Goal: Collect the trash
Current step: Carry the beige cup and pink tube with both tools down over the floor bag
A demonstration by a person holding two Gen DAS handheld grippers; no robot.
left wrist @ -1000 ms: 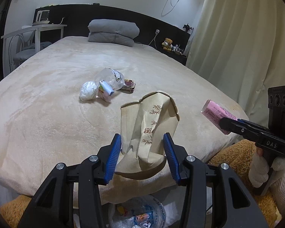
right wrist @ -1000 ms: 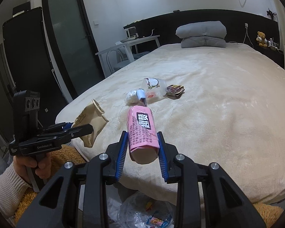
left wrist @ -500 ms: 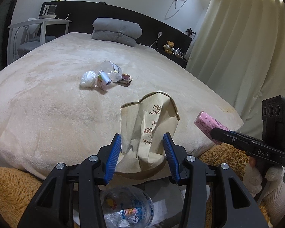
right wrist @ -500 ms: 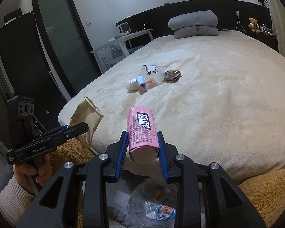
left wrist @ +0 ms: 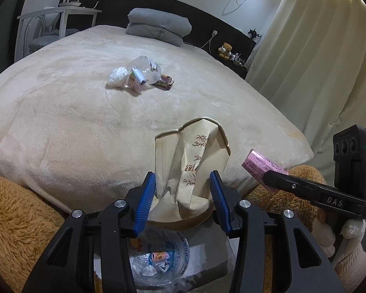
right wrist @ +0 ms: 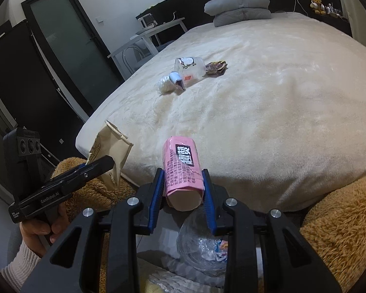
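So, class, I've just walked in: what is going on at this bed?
A person is clearing trash off the bed. The left gripper is shut on a crumpled beige paper bag; the right gripper is shut on a pink packet. Both hang above a clear bag of rubbish below. A small pile of litter remains on the bed.

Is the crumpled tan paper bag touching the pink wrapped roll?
Apart. The left wrist view shows bare beige blanket between the crumpled tan paper bag and the pink wrapped roll; each sits in its own gripper.
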